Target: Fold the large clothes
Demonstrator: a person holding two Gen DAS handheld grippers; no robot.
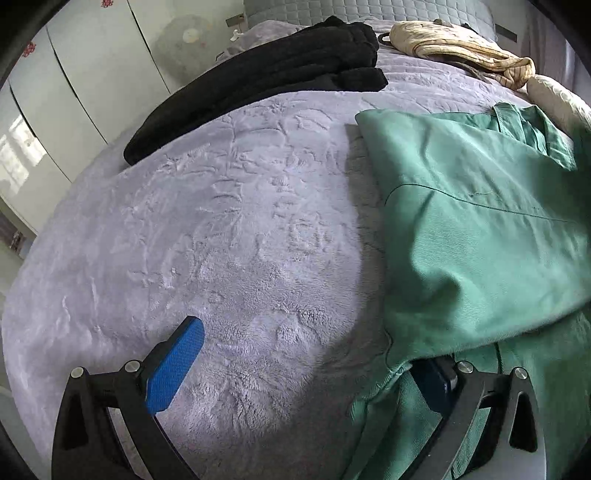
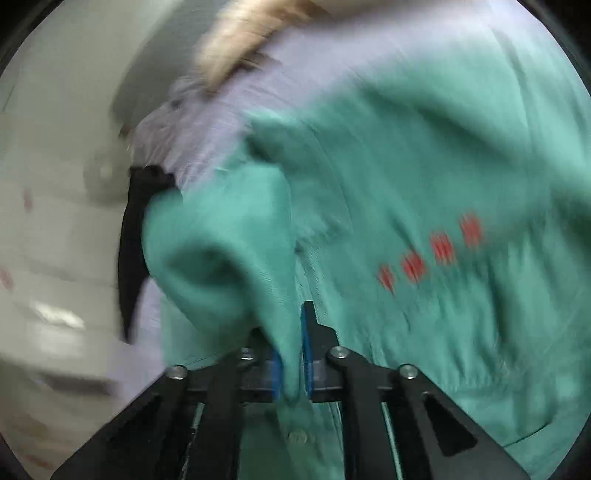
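On the grey plush bedspread (image 1: 229,236), beside the folded black garment (image 1: 266,77), the green jacket (image 1: 480,221) lies only partly folded, the right gripper (image 2: 291,354) pinching its cloth, the left gripper (image 1: 306,373) spread wide.

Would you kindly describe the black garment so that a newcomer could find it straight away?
Start from the bed covered by a lilac plush blanket. Towards its far side, near the quilted headboard, lies the black garment, folded long. Unlike the green garment and the cream striped cloth beside it, it is dark and fleecy.
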